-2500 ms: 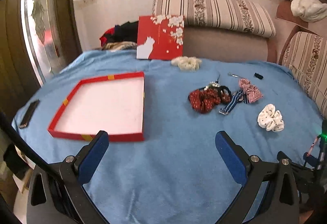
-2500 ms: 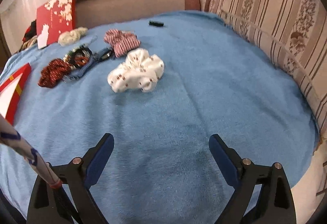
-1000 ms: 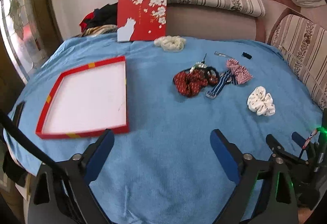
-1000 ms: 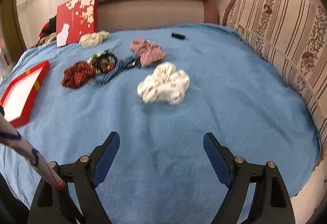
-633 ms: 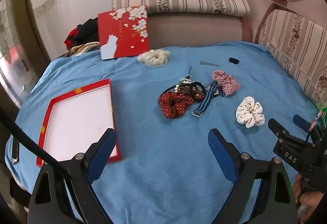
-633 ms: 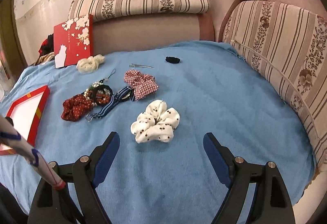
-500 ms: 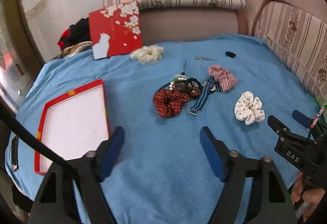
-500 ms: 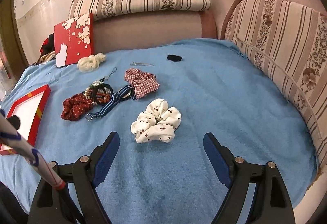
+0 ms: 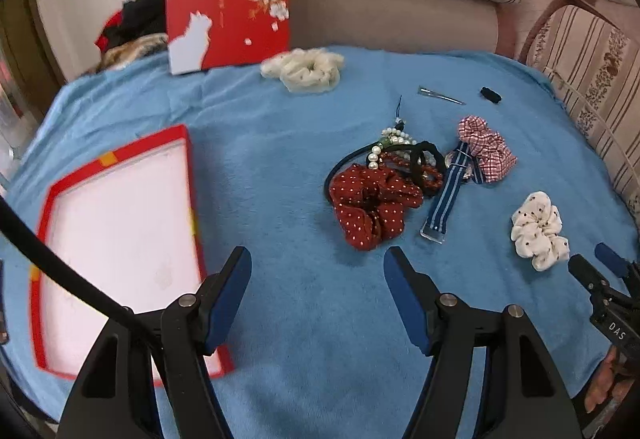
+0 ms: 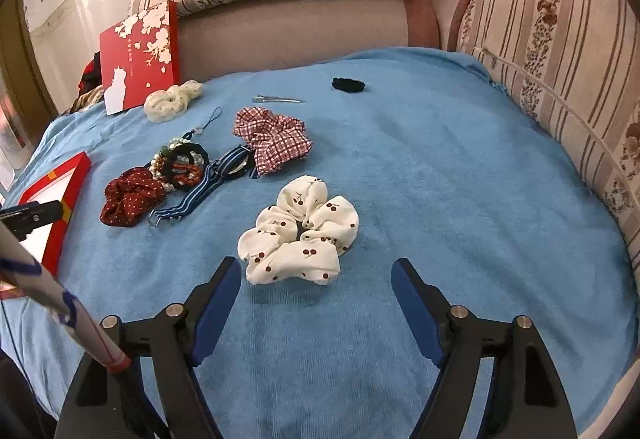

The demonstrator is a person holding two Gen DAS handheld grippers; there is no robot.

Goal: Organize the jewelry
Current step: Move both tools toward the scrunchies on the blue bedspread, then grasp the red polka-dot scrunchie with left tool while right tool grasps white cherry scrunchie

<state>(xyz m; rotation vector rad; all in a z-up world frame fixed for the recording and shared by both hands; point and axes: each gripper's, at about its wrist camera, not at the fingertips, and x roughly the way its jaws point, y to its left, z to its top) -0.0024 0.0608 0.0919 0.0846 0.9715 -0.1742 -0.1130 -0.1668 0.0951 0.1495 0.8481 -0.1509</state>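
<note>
Two sets of tongs are held above a blue blanket point(image 10: 440, 167) spread over a surface that cannot be identified beneath it. The left tongs point(image 9: 318, 263) are partly open with nothing between the blue pads; their jaws have just been closing. They are aimed at the red dotted scrunchie point(image 9: 372, 207), which lies just ahead of the tips, so this piece is judged to be the left side's target. The right tongs point(image 10: 316, 271) are open and empty as well, their jaws having just narrowed a little, and the white cherry scrunchie point(image 10: 300, 235) sits just beyond the gap, not yet gripped.

The jewelry is left loose in a cluster: a pearl bracelet point(image 9: 390, 145), a black hair tie point(image 9: 424, 163) and a striped strap point(image 9: 444, 199) touch or overlap the red scrunchie, with a checked scrunchie point(image 9: 486, 151) beside them. A cream scrunchie point(image 9: 304, 69), a metal clip point(image 9: 440, 95) and a small black item point(image 9: 490, 95) lie apart, farther back.

An open red tray point(image 9: 192, 175) is placed to the left, apparently as the destination, and is seen to hold nothing. Its lid point(image 9: 228, 7) is propped upright against the sofa, presumably to keep the tray accessible.
</note>
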